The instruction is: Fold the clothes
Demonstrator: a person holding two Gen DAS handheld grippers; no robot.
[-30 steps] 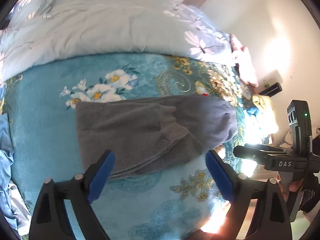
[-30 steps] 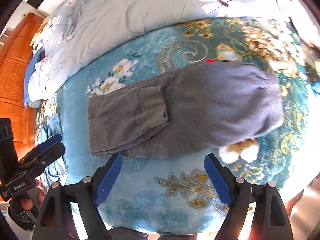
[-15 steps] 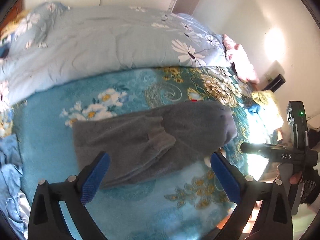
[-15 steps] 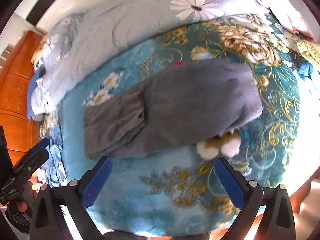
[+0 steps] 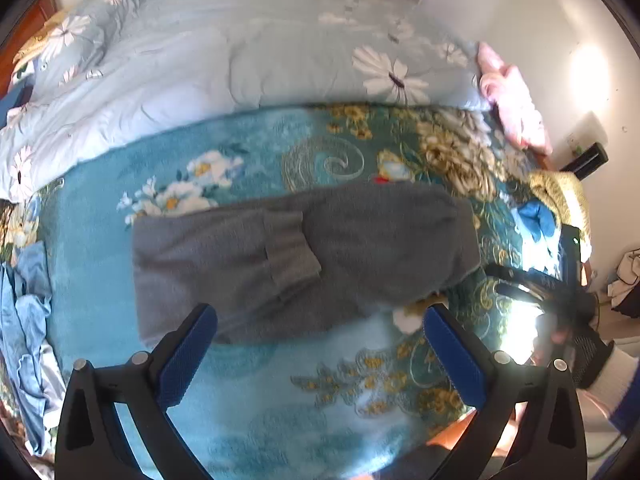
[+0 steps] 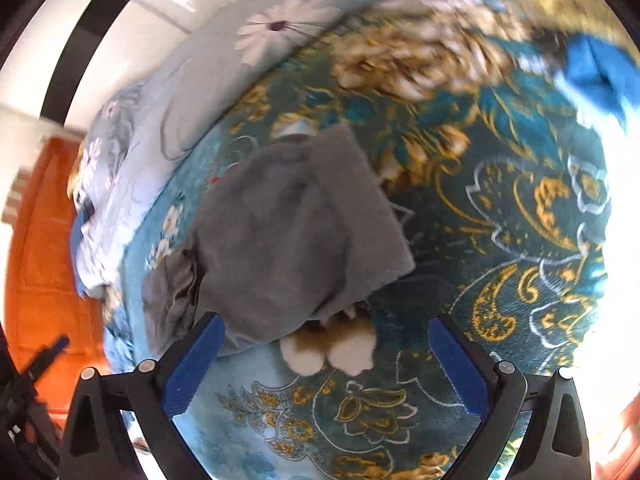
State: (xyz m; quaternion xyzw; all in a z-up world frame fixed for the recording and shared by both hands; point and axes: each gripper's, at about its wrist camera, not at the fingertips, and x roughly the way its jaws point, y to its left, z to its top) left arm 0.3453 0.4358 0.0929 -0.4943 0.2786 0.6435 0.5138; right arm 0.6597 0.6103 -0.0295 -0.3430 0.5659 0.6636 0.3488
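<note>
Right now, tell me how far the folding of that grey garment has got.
Done: the grey garment lies on the teal floral blanket already folded into a long strip, one cuffed end doubled over its middle. In hand: nothing; the left tongs and right tongs both hang open above the blanket, gripping no cloth. Left: probably folding the strip shorter, though that is a guess.

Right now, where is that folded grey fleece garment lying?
The folded grey fleece garment lies flat on the teal floral blanket, mid-frame in the left wrist view, in front of the pale blue daisy-print duvet, just beyond both open tools.
</note>
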